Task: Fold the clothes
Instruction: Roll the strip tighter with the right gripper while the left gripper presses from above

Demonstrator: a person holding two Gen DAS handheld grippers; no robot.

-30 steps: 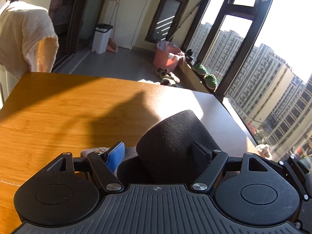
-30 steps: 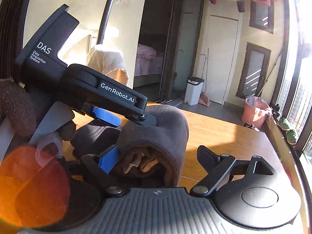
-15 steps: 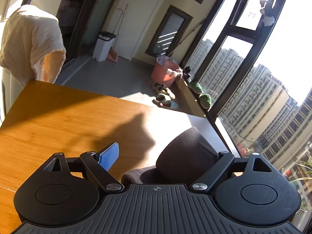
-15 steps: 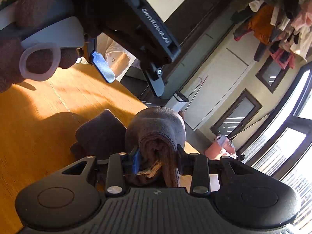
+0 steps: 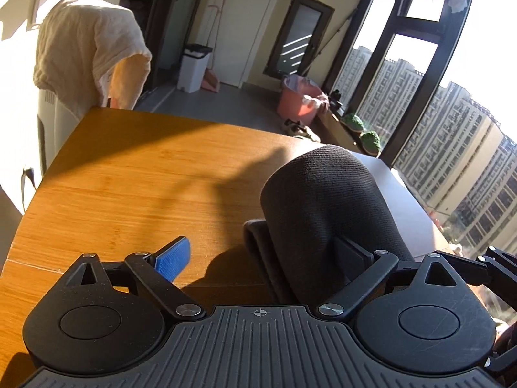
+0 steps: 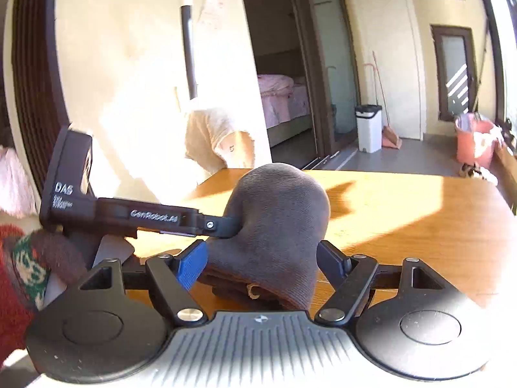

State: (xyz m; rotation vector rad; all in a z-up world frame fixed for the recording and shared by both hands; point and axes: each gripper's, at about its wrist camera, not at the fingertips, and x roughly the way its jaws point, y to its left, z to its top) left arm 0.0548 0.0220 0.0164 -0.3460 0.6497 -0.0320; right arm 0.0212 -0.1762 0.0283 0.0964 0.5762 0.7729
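Note:
A dark grey-brown rolled garment (image 5: 326,213) sits over the wooden table (image 5: 129,174). My left gripper (image 5: 261,255) is wide open. Its right finger (image 5: 352,252) is pushed into the roll's fold, and its blue-padded left finger (image 5: 171,258) stands free over the wood. In the right wrist view the same roll (image 6: 278,223) fills the space between the fingers of my right gripper (image 6: 261,262), which are spread and rest against its sides. The left gripper's body (image 6: 129,216) reaches into the roll from the left there.
A cream towel (image 5: 87,48) hangs over a white appliance beyond the table's far left corner. A white bin (image 5: 194,68), a pink bucket (image 5: 300,100) and shoes are on the floor behind. Tall windows (image 5: 420,97) run along the right.
The right gripper, shut on the roll half a second ago, has opened around it. The left gripper has come back to the roll, with its right finger in the fold.

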